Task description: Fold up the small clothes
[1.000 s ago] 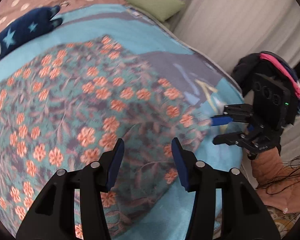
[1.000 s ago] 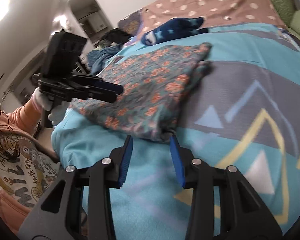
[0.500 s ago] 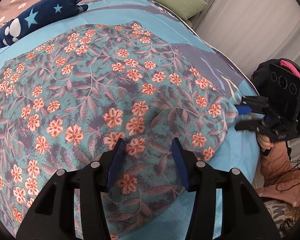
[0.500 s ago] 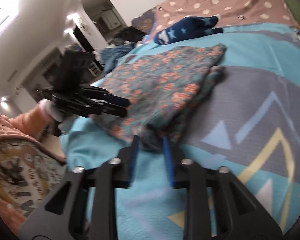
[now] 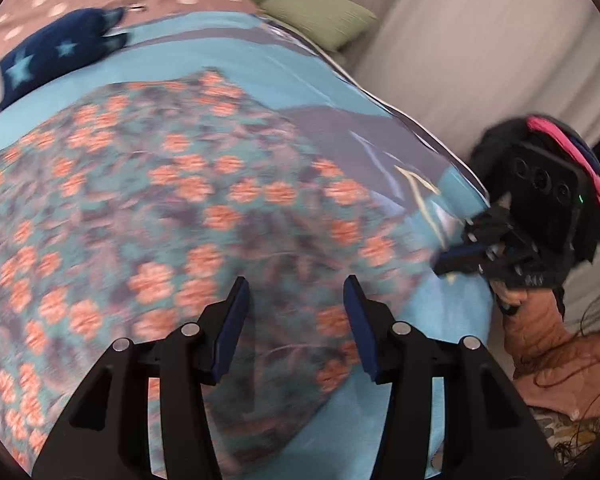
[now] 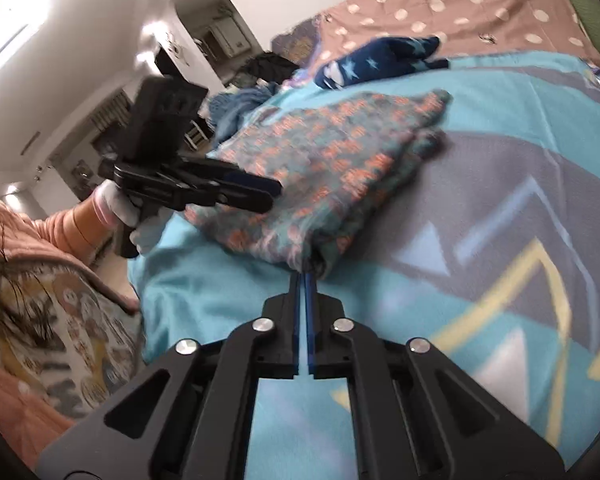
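Right gripper (image 6: 305, 276) fingers clamped on floral garment (image 6: 332, 168)

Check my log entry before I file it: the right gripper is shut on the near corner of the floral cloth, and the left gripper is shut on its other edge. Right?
Not quite. The right gripper is indeed shut on the near corner of the floral cloth. But the left gripper is open, its jaws spread above the cloth and holding nothing, as the left wrist view shows.
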`<state>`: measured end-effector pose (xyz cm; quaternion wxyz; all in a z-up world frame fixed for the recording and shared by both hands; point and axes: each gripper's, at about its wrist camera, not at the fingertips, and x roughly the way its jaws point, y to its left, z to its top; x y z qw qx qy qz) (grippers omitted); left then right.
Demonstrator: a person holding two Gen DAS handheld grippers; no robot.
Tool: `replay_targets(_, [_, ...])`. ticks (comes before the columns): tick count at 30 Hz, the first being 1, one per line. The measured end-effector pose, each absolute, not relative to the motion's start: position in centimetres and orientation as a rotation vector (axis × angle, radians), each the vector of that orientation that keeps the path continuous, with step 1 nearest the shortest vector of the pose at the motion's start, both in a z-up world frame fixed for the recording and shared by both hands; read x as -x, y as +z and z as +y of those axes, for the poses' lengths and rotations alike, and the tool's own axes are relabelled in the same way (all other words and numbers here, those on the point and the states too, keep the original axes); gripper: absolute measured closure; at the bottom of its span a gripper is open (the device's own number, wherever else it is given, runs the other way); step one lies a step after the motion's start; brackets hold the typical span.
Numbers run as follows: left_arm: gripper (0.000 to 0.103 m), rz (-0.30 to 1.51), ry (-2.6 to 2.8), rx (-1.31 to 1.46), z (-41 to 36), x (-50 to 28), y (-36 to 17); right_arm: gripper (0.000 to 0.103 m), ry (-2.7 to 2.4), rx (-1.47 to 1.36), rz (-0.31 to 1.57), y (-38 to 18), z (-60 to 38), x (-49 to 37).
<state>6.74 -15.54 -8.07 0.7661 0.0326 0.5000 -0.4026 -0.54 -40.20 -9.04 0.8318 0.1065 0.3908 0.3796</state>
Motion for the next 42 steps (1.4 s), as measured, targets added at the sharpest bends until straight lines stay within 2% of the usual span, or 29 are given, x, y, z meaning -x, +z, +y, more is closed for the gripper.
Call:
replay_targets(1, [0.053,1.089,-0.892,-0.086,-16.1,-6.6,-8.3,0.098,0.773,-0.260,0.819,-8.9,-41.0,0.3])
replay_targets(2, [0.053,1.085,-0.909,-0.100,-16.6,-6.3,-8.5,0.094,0.745,-0.316,0.805,-8.8,-42.0,-0.1])
replay_targets(3, [0.052,1.073,-0.931,-0.113,-17.1,-6.0,-8.6,0.085,0.718,-0.374,0.791,-8.6,-42.9,-0.6])
replay_targets(4, [0.052,1.068,-0.955,-0.116,-17.5,-5.7,-8.7,0.082,0.655,-0.437,0.787,-8.5,-44.0,-1.8])
replay_targets(13, [0.052,1.060,-1.080,-0.121,-20.7,-4.8,-8.5,0.081,0.533,-0.348,0.973,-9.1,-39.7,-12.8])
replay_targets(15, [0.052,1.064,-1.092,-0.137,-21.1,-4.6,-8.8,0.069,0.531,-0.318,0.997,-9.4,-38.7,-14.2])
replay_targets(17, [0.052,1.075,-1.099,-0.130,-21.3,-4.7,-9.1,0.069,0.521,-0.304,1.023,-10.1,-37.9,-15.6])
replay_targets(18, [0.052,1.086,-1.110,-0.107,-21.3,-5.0,-9.3,0.071,0.515,-0.308,1.027,-10.5,-37.7,-16.0])
replay_targets(19, [0.052,1.094,-1.121,-0.086,-21.4,-5.3,-9.4,0.088,0.495,-0.323,1.024,-10.7,-37.7,-16.6])
replay_targets(20, [0.052,1.101,-1.130,-0.071,-21.4,-5.5,-9.5,0.099,0.475,-0.347,1.026,-10.7,-37.8,-17.2])
replay_targets(23, [0.052,1.101,-1.154,-0.085,-22.1,-5.9,-9.7,0.100,0.464,-0.439,0.970,-10.4,-38.7,-17.8])
replay_targets(28, [0.051,1.090,-1.174,-0.094,-22.4,-5.6,-10.2,0.101,0.435,-0.553,0.980,-12.7,-40.2,-19.3])
replay_targets(34, [0.051,1.072,-1.179,-0.082,-21.7,-5.5,-10.1,0.102,0.394,-0.575,0.933,-11.3,-42.5,-17.4])
replay_targets(37, [0.051,1.063,-1.188,-0.070,-21.6,-5.5,-9.9,0.091,0.477,-0.505,0.953,-10.5,-41.0,-15.6])
replay_targets(38, [0.051,1.064,-1.195,-0.060,-21.6,-5.7,-9.9,0.074,0.491,-0.488,0.960,-10.4,-40.3,-15.3])
replay_targets(39, [0.051,1.065,-1.206,-0.044,-21.7,-5.9,-9.7,0.063,0.492,-0.455,0.968,-10.4,-39.5,-15.1])
replay_targets(42, [0.051,1.066,-1.222,-0.026,-22.5,-6.1,-9.4,0.063,0.470,-0.393,0.979,-10.3,-38.4,-14.9])
